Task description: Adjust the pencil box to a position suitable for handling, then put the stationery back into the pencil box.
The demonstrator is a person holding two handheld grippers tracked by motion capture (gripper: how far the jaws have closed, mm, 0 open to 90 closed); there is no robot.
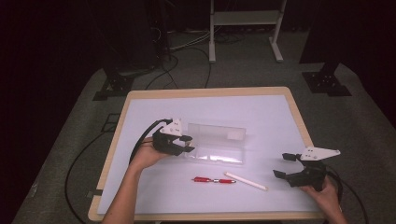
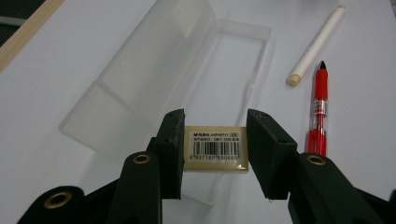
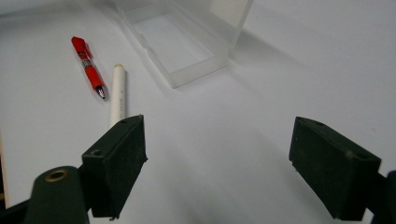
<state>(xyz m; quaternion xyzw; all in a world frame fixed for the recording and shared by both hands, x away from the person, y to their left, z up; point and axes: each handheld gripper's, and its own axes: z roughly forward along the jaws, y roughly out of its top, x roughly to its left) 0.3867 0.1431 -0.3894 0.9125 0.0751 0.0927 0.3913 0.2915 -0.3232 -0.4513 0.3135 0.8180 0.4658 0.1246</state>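
Note:
A clear plastic pencil case [image 1: 217, 142] lies open in the middle of the white mat, lid hinged back. My left gripper [image 1: 188, 143] hovers at its left end, shut on a cream eraser [image 2: 215, 150] with a barcode label, the case tray [image 2: 233, 60] right beneath it. A red pen [image 1: 214, 180] and a white pen [image 1: 246, 181] lie in front of the case. My right gripper [image 1: 286, 165] rests low at the mat's right front, open with nothing between its jaws. The right gripper view has the red pen [image 3: 87, 60], white pen [image 3: 118, 95] and case [image 3: 182, 42] ahead.
The white mat covers a wood-edged table [image 1: 205, 92]. Bare mat lies between the pens and my right gripper and behind the case. Cables trail off the table's left side onto the grey floor. A white stand [image 1: 245, 18] is beyond the table.

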